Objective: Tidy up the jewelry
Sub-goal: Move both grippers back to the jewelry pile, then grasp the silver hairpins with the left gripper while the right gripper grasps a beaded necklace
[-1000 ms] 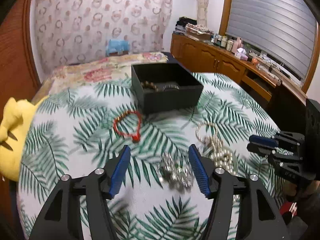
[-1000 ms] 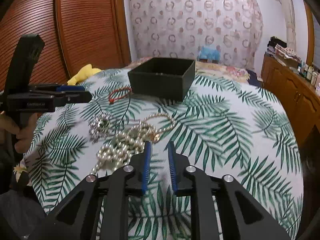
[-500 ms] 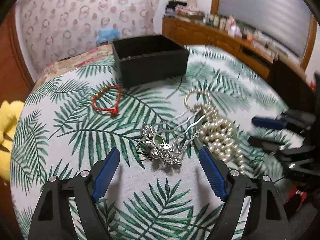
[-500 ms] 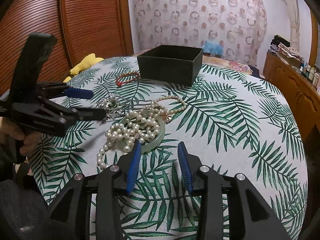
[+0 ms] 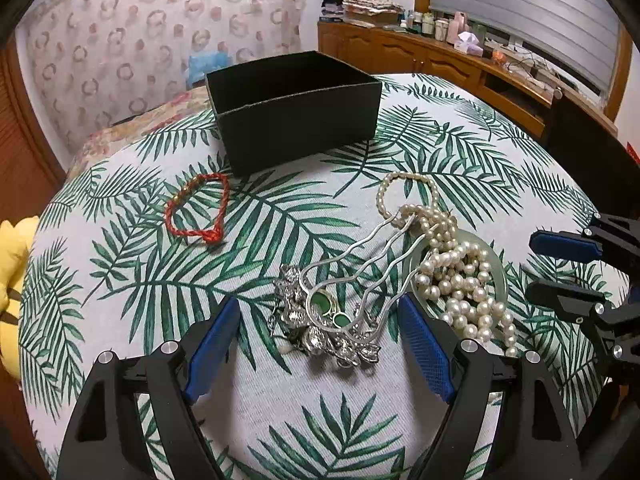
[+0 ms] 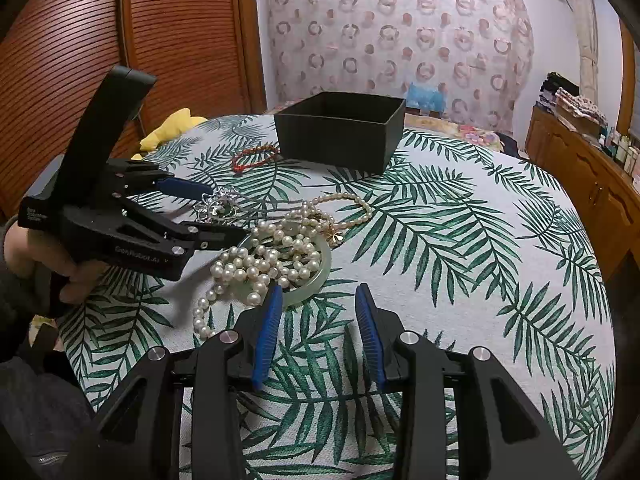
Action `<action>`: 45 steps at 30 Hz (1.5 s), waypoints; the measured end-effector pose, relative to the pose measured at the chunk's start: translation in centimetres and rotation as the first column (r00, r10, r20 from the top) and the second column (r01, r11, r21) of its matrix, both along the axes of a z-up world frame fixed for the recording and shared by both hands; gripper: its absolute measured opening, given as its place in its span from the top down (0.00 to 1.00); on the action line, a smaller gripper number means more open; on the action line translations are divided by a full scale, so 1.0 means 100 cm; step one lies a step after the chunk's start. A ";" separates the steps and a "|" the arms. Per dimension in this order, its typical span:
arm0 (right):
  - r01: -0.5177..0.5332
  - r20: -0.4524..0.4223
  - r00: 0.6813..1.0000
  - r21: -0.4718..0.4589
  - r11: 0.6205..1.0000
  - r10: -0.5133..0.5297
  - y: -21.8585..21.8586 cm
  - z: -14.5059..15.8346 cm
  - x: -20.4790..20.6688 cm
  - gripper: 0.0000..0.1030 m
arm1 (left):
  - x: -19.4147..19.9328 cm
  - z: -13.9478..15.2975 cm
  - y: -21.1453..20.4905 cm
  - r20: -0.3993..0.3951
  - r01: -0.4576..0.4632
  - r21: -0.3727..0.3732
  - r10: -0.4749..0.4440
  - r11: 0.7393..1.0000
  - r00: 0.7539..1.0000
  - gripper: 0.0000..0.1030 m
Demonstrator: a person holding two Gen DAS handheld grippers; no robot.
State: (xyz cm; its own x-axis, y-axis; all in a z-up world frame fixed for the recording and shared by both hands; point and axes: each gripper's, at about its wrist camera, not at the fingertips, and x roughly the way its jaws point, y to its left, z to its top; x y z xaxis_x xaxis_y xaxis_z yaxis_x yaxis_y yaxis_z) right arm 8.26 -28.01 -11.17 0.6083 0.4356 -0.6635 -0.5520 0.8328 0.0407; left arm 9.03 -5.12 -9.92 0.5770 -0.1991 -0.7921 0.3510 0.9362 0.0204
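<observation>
An ornate silver hair comb (image 5: 324, 320) with green stones lies on the leaf-print tablecloth (image 5: 120, 280). My left gripper (image 5: 319, 300) stands open around its head, pads clear of it on both sides. To its right, a pearl necklace (image 5: 452, 272) is heaped on a pale jade bangle (image 5: 500, 276). A red cord bracelet (image 5: 198, 210) lies further back on the left, in front of the open black box (image 5: 296, 120). My right gripper (image 6: 318, 292) is partly open and empty, its left finger beside the bangle (image 6: 316, 276) and pearls (image 6: 272, 256). In the right wrist view the left gripper (image 6: 224, 212) straddles the comb (image 6: 220, 204).
A yellow plush toy (image 5: 12, 264) sits off the table's left edge. A wooden sideboard (image 5: 440, 60) with bottles runs along the right wall, and slatted wooden doors (image 6: 80, 60) stand on the other side. A hand (image 6: 48, 256) holds the left gripper.
My left gripper opened wider and came down and forward, so the hair comb now lies between its fingers. My right gripper went from nearly shut to partly open.
</observation>
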 end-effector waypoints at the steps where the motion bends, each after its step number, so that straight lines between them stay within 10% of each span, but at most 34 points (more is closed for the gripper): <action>1: 0.000 -0.001 1.000 0.000 1.000 0.000 0.000 -0.001 0.000 0.61 | 0.000 0.000 0.000 0.003 0.003 -0.002 -0.003 1.000 1.000 0.26; 4: -0.003 -0.004 1.000 0.003 1.000 0.003 0.000 -0.001 0.000 0.61 | -0.002 0.003 -0.001 0.024 0.009 -0.003 -0.009 1.000 1.000 0.50; 9: -0.006 -0.006 1.000 -0.001 1.000 0.006 0.002 -0.001 0.001 0.61 | -0.006 0.008 0.010 0.028 -0.019 -0.063 0.021 0.998 0.999 0.56; 13: -0.007 -0.006 1.000 -0.006 1.000 0.007 0.003 -0.001 0.001 0.61 | -0.013 0.018 0.023 0.041 -0.049 -0.113 0.054 0.992 0.998 0.81; 45: -0.033 0.011 0.999 -0.058 0.998 0.034 0.007 0.019 0.054 0.61 | -0.054 0.065 0.022 0.237 -0.019 -0.179 0.062 0.984 0.970 0.93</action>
State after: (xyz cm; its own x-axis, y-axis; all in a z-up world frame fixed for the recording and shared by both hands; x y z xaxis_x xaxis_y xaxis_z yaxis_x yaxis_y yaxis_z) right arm 13.67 -27.28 -9.31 0.6021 0.4173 -0.6807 -0.5801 0.8145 -0.0138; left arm 3.58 -2.92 -3.40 0.7567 -0.2936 -0.5841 0.3173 0.9461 -0.0645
